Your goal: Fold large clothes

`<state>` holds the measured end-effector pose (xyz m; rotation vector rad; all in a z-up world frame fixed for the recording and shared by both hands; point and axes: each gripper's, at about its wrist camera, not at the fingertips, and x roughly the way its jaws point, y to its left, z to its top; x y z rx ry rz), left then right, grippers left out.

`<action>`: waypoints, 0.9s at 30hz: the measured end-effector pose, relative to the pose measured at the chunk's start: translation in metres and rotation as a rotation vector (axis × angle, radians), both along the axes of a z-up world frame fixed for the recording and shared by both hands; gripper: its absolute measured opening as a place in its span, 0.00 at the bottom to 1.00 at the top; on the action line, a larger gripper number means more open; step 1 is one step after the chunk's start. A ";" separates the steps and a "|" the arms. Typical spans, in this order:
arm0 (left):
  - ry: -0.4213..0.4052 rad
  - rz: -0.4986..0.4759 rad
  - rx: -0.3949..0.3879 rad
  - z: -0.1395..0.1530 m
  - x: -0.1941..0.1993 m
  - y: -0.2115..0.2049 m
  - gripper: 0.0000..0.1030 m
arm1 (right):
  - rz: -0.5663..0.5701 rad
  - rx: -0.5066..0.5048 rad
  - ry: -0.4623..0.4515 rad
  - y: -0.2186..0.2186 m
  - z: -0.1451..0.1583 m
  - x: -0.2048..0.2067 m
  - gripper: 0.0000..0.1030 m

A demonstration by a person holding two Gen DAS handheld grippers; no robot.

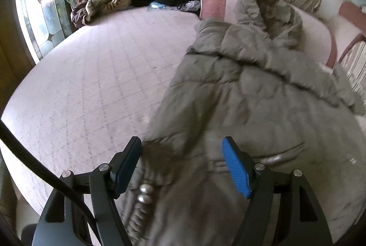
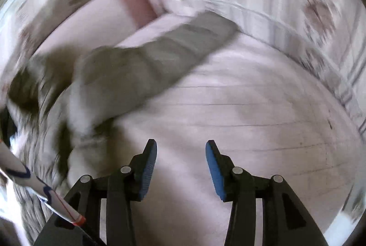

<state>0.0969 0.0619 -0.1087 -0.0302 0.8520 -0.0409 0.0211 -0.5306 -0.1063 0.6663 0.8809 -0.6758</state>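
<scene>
Jacket (image 1: 263,90), grey quilted, lies spread on the pink bed cover (image 1: 103,85), one sleeve (image 2: 173,49) stretched out flat. Your left gripper (image 1: 183,154) stands wide over the jacket's hem, pads clear of fabric. Your right gripper (image 2: 180,154) gapes empty above bare cover; view blurred.

Both wrist views tilt steeply down, close over the bed (image 1: 91,85). Left sits above the coat (image 1: 251,90); right has it leftward. Both share coat and mattress.
</scene>
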 end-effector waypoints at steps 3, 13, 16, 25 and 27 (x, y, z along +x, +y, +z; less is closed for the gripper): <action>-0.005 -0.012 0.006 0.007 0.003 -0.014 0.70 | -0.065 0.077 -0.027 -0.037 -0.015 -0.006 0.47; 0.039 -0.038 0.108 -0.024 0.031 -0.051 0.73 | -0.190 0.106 -0.134 -0.136 -0.041 0.061 0.47; 0.030 -0.034 0.127 -0.031 0.032 -0.054 0.77 | -0.212 0.090 -0.139 -0.160 -0.043 0.083 0.47; 0.030 -0.029 0.112 -0.036 0.036 -0.051 0.81 | -0.190 -0.057 -0.115 -0.178 0.018 0.089 0.00; 0.026 -0.031 0.097 -0.036 0.035 -0.049 0.81 | -0.222 -0.197 -0.091 -0.175 0.056 0.074 0.00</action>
